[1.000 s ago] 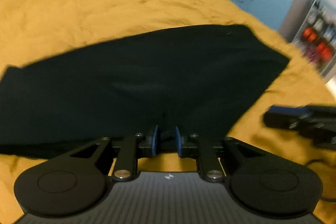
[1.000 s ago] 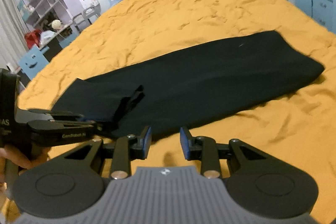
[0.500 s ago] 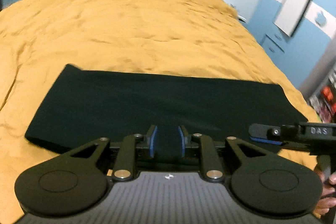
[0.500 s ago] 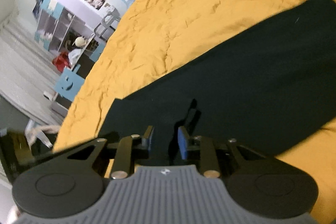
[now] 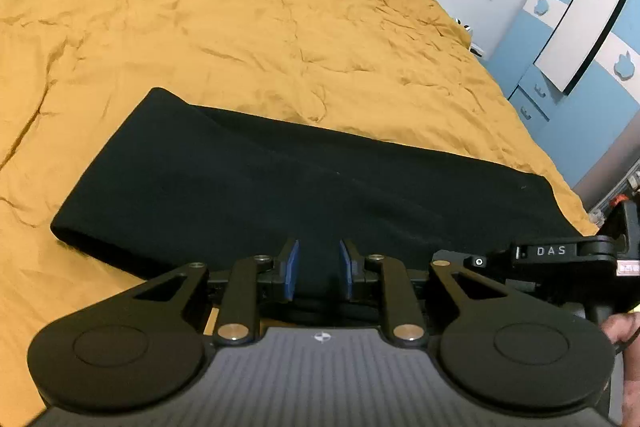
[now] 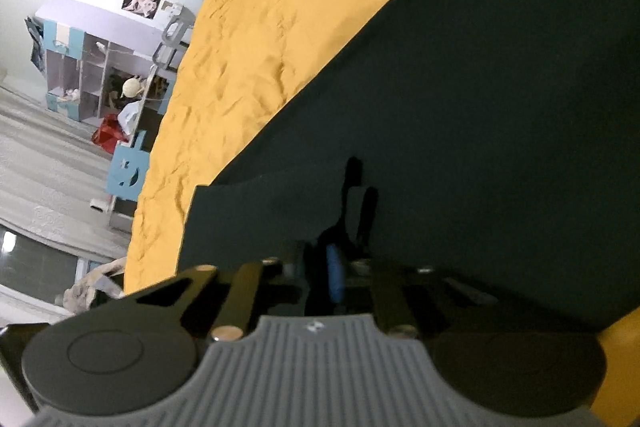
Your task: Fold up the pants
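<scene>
Black pants (image 5: 280,187) lie folded lengthwise as a long band across the yellow bedspread (image 5: 240,27). My left gripper (image 5: 318,269) is at the near edge of the pants with its blue pads parted and dark cloth between them. My right gripper (image 6: 340,263) is low over the pants (image 6: 480,107), tilted; its fingers are dark and blurred against the cloth, with one blue pad (image 6: 335,273) showing. The right gripper's body also shows at the right edge of the left wrist view (image 5: 560,255).
The bed fills most of both views. A blue-and-white wardrobe (image 5: 580,27) stands to the right of the bed. Shelves and a desk with clutter (image 6: 100,87) stand beyond the bed's left side, and the floor (image 6: 40,167) drops away there.
Both grippers moved in over the near edge of the pants. The right gripper tilted and dropped closer to the cloth. The left view swung left, so the pants now run across it.
</scene>
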`<control>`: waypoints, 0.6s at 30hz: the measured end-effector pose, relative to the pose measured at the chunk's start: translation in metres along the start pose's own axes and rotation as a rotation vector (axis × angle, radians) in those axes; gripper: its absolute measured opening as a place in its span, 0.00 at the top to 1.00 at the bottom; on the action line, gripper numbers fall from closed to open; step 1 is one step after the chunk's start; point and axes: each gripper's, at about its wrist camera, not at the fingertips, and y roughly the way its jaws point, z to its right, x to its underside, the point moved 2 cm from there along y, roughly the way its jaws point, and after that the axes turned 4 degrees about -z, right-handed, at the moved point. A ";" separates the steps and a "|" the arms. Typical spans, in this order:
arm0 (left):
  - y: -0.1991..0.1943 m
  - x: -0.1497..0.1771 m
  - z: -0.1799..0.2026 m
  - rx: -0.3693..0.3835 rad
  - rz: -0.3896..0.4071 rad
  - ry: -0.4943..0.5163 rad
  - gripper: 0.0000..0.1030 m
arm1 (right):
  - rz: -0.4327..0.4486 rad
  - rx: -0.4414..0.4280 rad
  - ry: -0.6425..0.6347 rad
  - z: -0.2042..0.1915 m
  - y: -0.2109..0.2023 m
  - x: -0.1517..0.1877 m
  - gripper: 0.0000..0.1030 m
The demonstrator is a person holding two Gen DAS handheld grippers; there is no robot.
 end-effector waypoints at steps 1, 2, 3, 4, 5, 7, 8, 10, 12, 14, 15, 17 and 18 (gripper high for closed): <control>-0.001 0.000 0.000 0.005 0.000 -0.002 0.77 | 0.016 -0.017 -0.005 -0.005 -0.005 0.001 1.00; -0.003 -0.001 0.001 0.009 0.004 -0.002 0.77 | 0.030 -0.036 -0.011 -0.010 -0.013 0.003 1.00; -0.005 -0.001 0.002 0.016 0.007 0.001 0.77 | 0.044 -0.058 -0.019 -0.016 -0.022 0.005 1.00; -0.006 -0.002 0.003 0.027 0.007 0.005 0.77 | 0.054 -0.068 -0.021 -0.020 -0.028 0.006 1.00; -0.007 -0.002 0.005 0.041 0.003 0.011 0.77 | 0.059 -0.060 -0.022 -0.021 -0.031 0.007 1.00; 0.000 -0.002 0.011 0.052 -0.028 0.036 0.77 | 0.015 0.007 -0.029 -0.015 -0.020 0.010 1.00; 0.005 -0.002 0.015 0.045 -0.047 0.053 0.77 | -0.004 0.027 -0.006 -0.007 -0.010 0.011 1.00; 0.012 0.001 0.022 0.031 -0.059 0.088 0.77 | -0.003 0.021 0.024 0.002 -0.002 0.011 1.00; 0.017 0.005 0.029 0.043 -0.075 0.119 0.77 | 0.014 -0.002 0.028 0.001 -0.005 0.012 1.00; 0.023 0.010 0.034 0.042 -0.093 0.144 0.77 | 0.039 0.012 0.007 -0.002 -0.007 0.009 0.96; 0.027 0.012 0.035 0.031 -0.098 0.145 0.77 | 0.044 0.008 0.007 0.000 -0.008 0.008 0.89; 0.031 0.014 0.036 0.025 -0.103 0.136 0.77 | 0.036 -0.015 0.034 0.005 -0.004 -0.001 0.84; 0.031 0.014 0.035 0.029 -0.104 0.128 0.77 | 0.027 -0.028 0.055 0.008 -0.001 -0.004 0.84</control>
